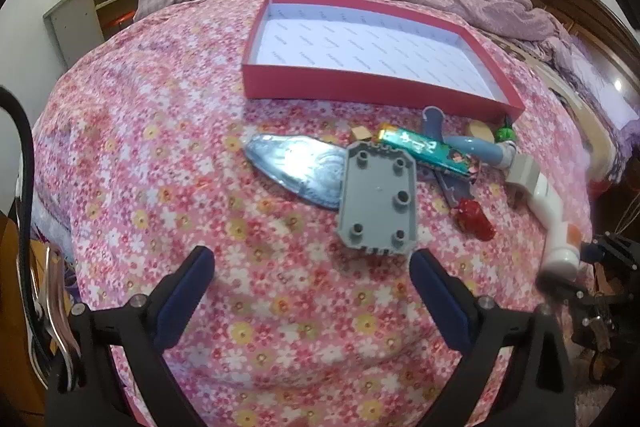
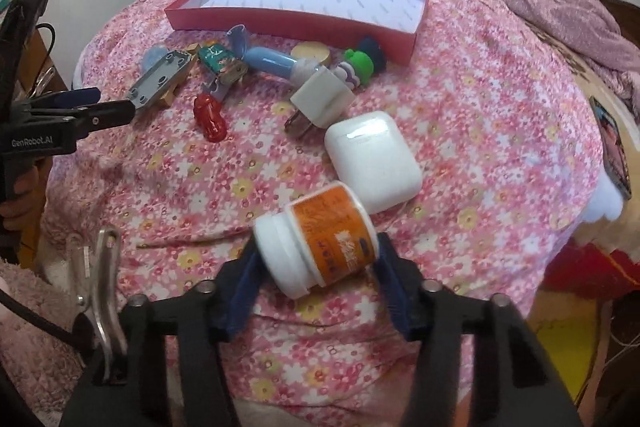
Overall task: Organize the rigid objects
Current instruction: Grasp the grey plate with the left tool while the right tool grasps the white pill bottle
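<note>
Right gripper (image 2: 316, 263): we see the orange-labelled white bottle (image 2: 320, 239) lying tilted between its blue pads, cap toward the left pad. The pads (image 2: 240, 291) sit at both sides of it, the right one at the base, the left by the cap. Whether they truly press or only flank it, we cannot tell.
Left gripper (image 1: 312, 267): our jaws stand wide apart with nothing between them, hovering over the flowered bedspread (image 1: 200, 147) just short of the grey studded plate (image 1: 378, 195).
Red box (image 1: 360, 87): shallow, white-lined, resting at the far side of the bedspread, nothing showing inside.
Clutter before the box: the plate overlaps a shiny silver-blue foil shape (image 1: 292, 167); a green wrapped bar (image 1: 428, 151) lies across a blue tube (image 1: 468, 145); a red toy car (image 1: 476, 219) sits nearer us.
White pieces: a plug adapter (image 2: 324, 99) and a smooth white case (image 2: 372, 159) lie just beyond the bottle, the case almost touching it.
Hard to make out: a small green figure (image 2: 360, 61) by the box corner is half hidden behind the adapter; the label print is blurred; in the left wrist view the bottle is smeared at the right edge.
Person: a hand (image 2: 16, 195) on the left gripper's handle, cut off at the frame edge.
</note>
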Demonstrator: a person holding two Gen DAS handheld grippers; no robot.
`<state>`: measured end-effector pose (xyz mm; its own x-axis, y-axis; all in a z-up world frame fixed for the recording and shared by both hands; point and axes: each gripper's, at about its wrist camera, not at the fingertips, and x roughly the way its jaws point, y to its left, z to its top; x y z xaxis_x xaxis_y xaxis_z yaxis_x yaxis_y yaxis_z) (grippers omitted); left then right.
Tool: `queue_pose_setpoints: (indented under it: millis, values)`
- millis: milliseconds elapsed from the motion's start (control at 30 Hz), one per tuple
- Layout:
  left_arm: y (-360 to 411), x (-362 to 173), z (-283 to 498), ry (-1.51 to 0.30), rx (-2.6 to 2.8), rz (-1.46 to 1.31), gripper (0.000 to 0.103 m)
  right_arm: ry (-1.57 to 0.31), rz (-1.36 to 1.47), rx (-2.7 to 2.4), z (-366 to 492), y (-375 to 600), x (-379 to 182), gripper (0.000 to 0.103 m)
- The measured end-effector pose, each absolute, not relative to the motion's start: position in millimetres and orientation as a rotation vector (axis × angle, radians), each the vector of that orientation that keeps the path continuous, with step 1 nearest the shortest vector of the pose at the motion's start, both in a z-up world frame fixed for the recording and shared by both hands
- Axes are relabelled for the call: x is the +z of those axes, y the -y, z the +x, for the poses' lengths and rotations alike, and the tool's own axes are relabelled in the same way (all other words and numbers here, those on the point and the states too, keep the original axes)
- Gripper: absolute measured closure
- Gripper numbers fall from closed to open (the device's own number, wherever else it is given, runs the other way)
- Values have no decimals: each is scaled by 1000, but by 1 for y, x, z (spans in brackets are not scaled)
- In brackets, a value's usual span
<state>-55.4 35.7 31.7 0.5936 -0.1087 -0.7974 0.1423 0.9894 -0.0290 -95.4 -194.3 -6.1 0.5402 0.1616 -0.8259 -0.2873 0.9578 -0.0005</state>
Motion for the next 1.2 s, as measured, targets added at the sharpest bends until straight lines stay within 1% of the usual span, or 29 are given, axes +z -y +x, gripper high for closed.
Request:
queue_pose_setpoints:
  millis: [367, 433, 500, 600, 667, 800, 933, 967, 1033, 1067, 1100, 1200]
  values:
    - [-50, 33, -53, -932, -138, -9, 8, -942, -90, 324, -93, 195, 1, 50]
    - [-47, 35, -54, -925, -152, -5, 10, -943, -92, 341, -91, 191, 0, 50]
    - [-42, 38, -54, -912, -158, 6, 18, -946, -98, 347, -89, 188, -2, 50]
    - [-30, 46, -50, -882, -199, 29, 25, -941, -103, 349, -87, 186, -3, 50]
    - [-21, 48, -46, -874, -230, 50, 28, -941, -98, 350, -86, 185, -3, 50]
    - [3, 44, -36, -873, -264, 108, 28, -937, -97, 354, -82, 183, -2, 50]
    - [9, 34, -27, -896, -229, 100, 28, -931, -96, 367, -75, 177, 0, 50]
    - [9, 34, -27, -888, -223, 103, 30, -927, -96, 372, -73, 176, 0, 50]
    - [8, 35, -28, -871, -227, 116, 42, -925, -94, 380, -69, 172, -1, 50]
    - [9, 35, -28, -865, -233, 123, 53, -926, -95, 381, -68, 170, -2, 49]
    - [8, 36, -29, -863, -240, 128, 57, -921, -101, 379, -67, 168, -2, 49]
    - [6, 35, -33, -871, -275, 125, 57, -914, -111, 379, -67, 166, -2, 49]
